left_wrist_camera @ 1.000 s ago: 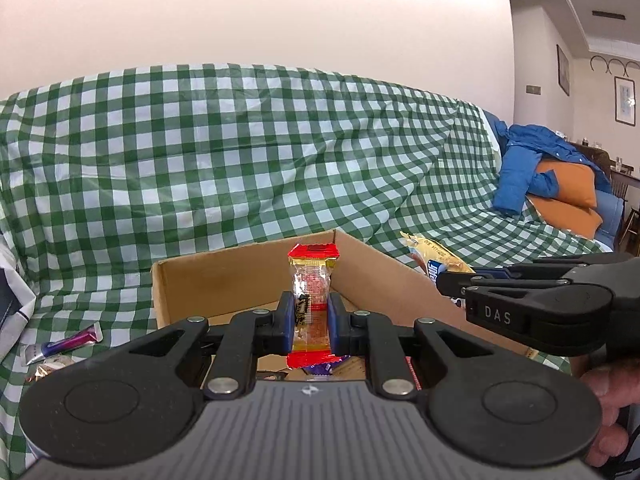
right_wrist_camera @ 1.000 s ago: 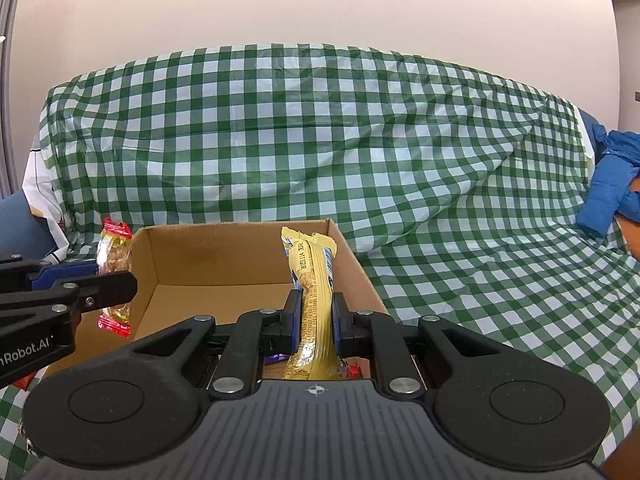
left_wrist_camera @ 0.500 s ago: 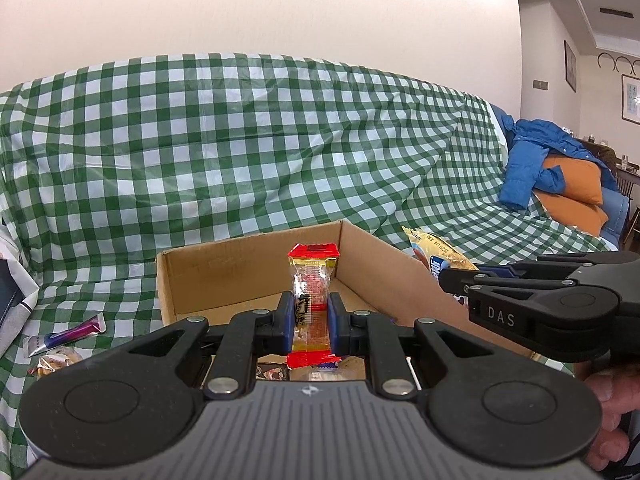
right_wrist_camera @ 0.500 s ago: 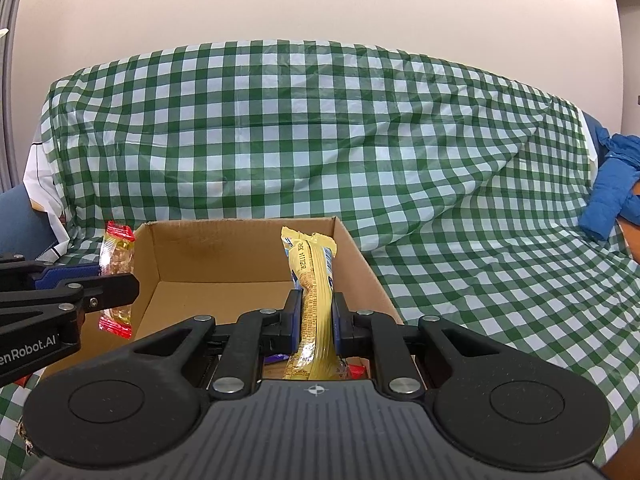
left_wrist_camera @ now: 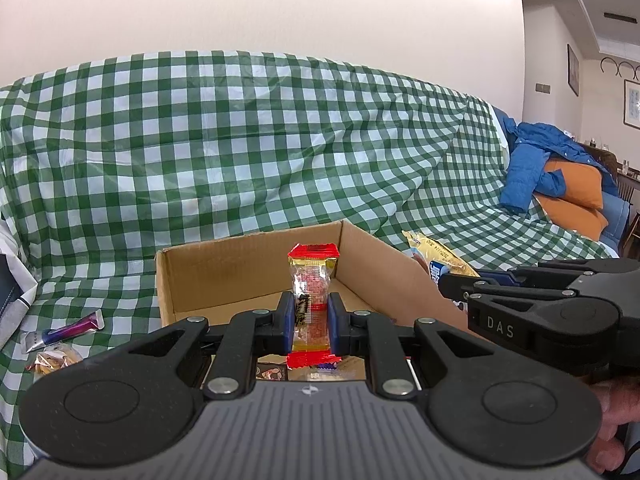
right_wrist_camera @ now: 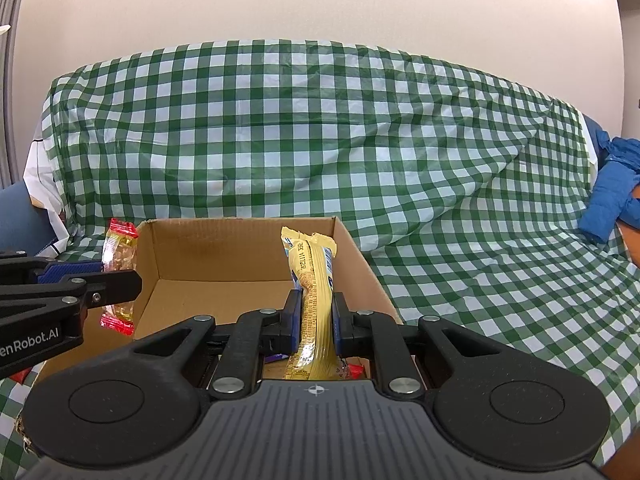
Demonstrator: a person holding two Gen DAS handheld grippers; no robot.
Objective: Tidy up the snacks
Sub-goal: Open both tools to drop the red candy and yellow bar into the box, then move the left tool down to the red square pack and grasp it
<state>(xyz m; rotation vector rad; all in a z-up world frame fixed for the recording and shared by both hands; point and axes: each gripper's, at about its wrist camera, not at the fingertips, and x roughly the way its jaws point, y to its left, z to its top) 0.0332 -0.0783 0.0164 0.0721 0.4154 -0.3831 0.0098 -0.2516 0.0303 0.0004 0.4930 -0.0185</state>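
An open cardboard box [left_wrist_camera: 224,268] [right_wrist_camera: 192,248] sits on a sofa draped in green checked cloth. My left gripper [left_wrist_camera: 311,320] is shut on a small clear snack packet with red ends [left_wrist_camera: 313,280], held upright over the box's near edge. In the right wrist view the same red-ended packet [right_wrist_camera: 120,252] shows at the box's left wall, in the left gripper [right_wrist_camera: 100,276]. My right gripper [right_wrist_camera: 316,320] is shut on a long yellow snack bag [right_wrist_camera: 314,280], upright over the box's near right side. That yellow bag [left_wrist_camera: 436,256] also shows past the box's right wall in the left wrist view.
A purple wrapper [left_wrist_camera: 68,330] and a small shiny packet [left_wrist_camera: 56,360] lie on the cloth left of the box. Loose snacks [left_wrist_camera: 276,372] lie in the box's near end. A blue jacket [left_wrist_camera: 532,168] and orange cushion [left_wrist_camera: 572,184] are piled at the sofa's far right.
Both views have tilted down slightly, so the box and sofa sit a little lower in frame. Both grips are unchanged.
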